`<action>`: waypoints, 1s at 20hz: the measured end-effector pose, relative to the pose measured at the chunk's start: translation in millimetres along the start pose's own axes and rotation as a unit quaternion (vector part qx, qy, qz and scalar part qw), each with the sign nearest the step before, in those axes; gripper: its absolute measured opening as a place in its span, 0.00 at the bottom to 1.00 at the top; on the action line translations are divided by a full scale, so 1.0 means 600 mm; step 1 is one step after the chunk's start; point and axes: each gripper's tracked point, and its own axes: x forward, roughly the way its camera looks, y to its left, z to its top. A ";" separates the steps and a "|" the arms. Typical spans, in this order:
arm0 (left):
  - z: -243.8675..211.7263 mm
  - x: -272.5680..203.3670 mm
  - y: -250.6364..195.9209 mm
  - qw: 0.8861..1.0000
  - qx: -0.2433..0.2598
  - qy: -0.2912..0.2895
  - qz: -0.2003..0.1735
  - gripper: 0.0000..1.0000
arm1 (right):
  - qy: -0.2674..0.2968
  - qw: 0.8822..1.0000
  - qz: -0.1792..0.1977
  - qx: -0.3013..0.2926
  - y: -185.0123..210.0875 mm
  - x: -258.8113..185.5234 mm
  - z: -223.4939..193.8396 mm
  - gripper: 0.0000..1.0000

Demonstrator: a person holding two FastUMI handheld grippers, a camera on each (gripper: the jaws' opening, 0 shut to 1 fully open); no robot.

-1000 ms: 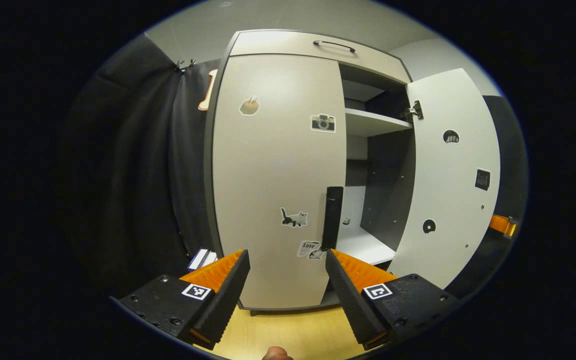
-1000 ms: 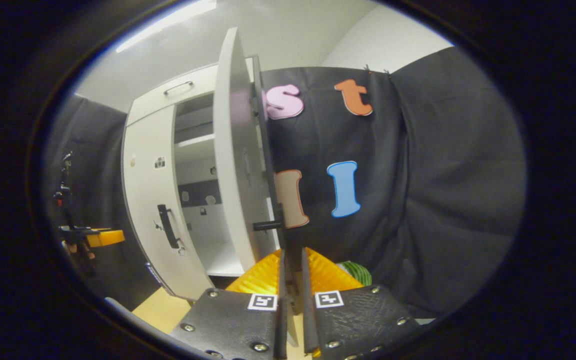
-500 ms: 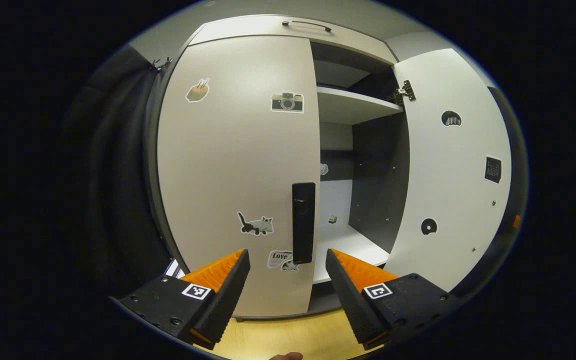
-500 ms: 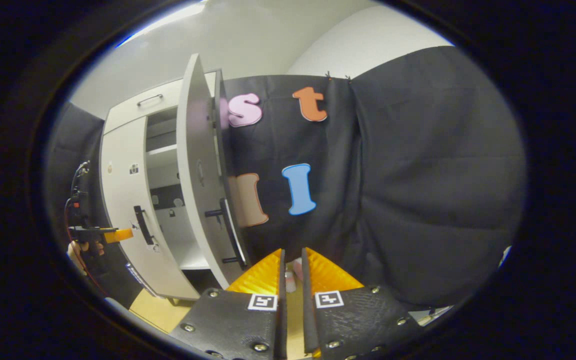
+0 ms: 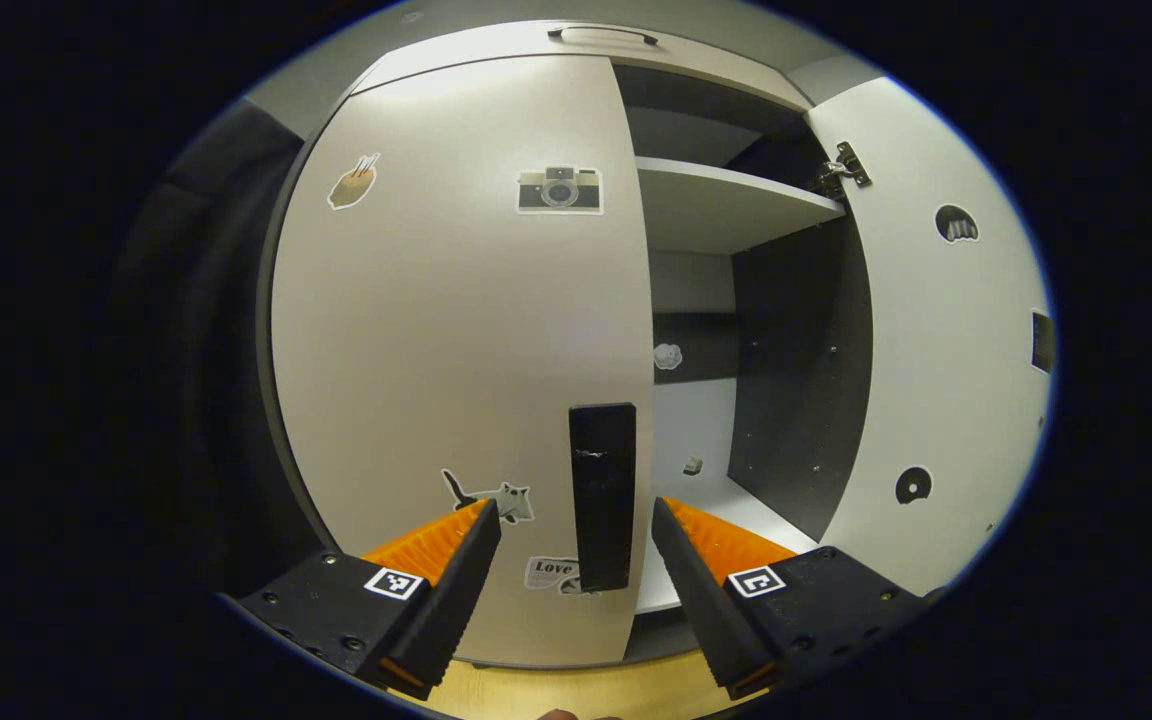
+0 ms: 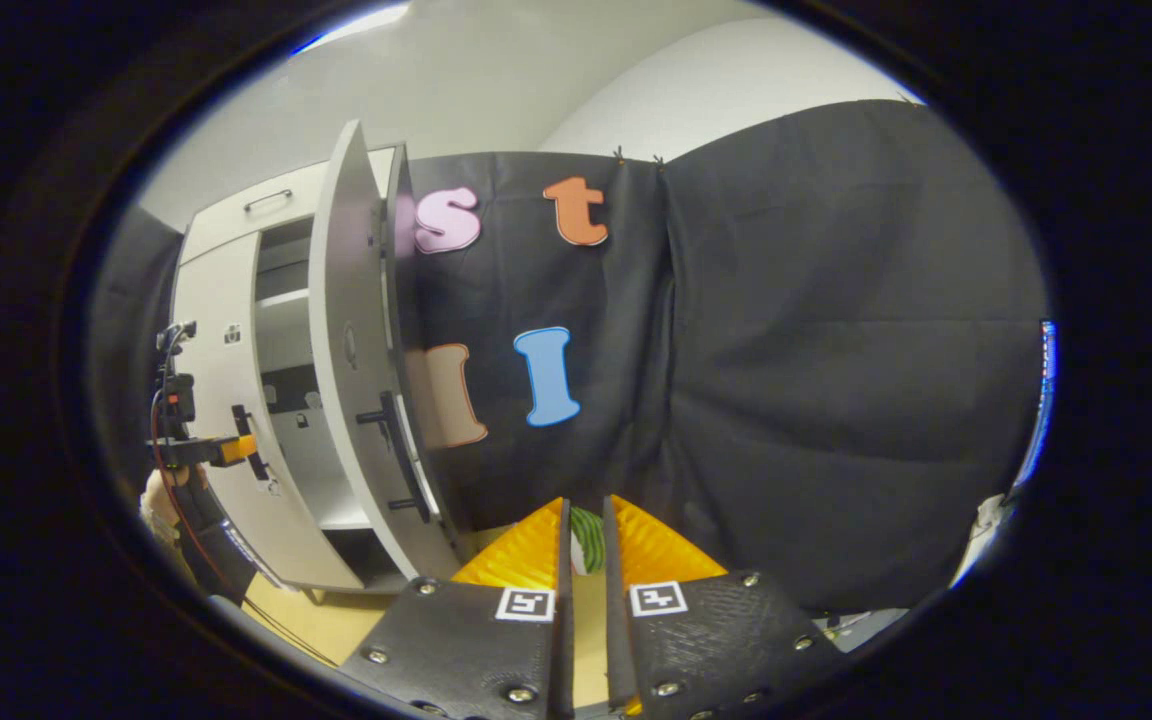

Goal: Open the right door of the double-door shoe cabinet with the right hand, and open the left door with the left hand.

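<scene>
Item: double-door shoe cabinet (image 5: 496,75), 2 doors, 1 drawer front with handle above; we log it at the second of 2 steps. Right door (image 5: 946,330): swung wide, its inner face toward us in the left gripper view, hinge showing at its top; in the right gripper view it stands edge-on at the left, its black handle (image 6: 398,455) free of any grip; we judge this step done. Right gripper (image 6: 584,560): clenched almost flush, nothing between its fingers, apart from the door and facing the booth wall. Left door (image 5: 456,360): shut, carrying several stickers; its black vertical handle (image 5: 602,495) sits near the door's right edge. Left gripper (image 5: 576,545): released, jaws spread wide, 1 finger to each side of the handle, neither touching that we can see. Interior: 1 upper shelf (image 5: 726,205) and a lower shelf, bare but for small items. Next move, in our judgement: advance slightly until the handle lies between the fingers, close on it, then pull near and left along the hinge's arc.
</scene>
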 end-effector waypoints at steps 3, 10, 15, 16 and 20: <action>0.001 0.019 -0.005 1.000 0.004 -0.002 0.008 0.95 | 0.003 1.000 0.001 -0.006 0.000 0.008 0.000 0.13; -0.007 0.046 0.009 0.999 -0.014 0.004 0.035 0.88 | 0.021 0.999 0.008 -0.027 0.014 0.039 -0.017 0.13; -0.004 0.047 0.011 0.999 -0.024 -0.002 0.042 0.85 | 0.031 0.999 0.017 -0.033 0.031 0.061 -0.025 0.13; -0.006 0.049 0.011 0.999 -0.024 0.000 0.043 0.84 | 0.033 0.999 0.020 -0.032 0.035 0.066 -0.026 0.13; -0.005 0.050 0.003 0.999 -0.030 -0.006 0.038 0.67 | 0.038 0.998 0.030 -0.036 0.051 0.076 -0.030 0.13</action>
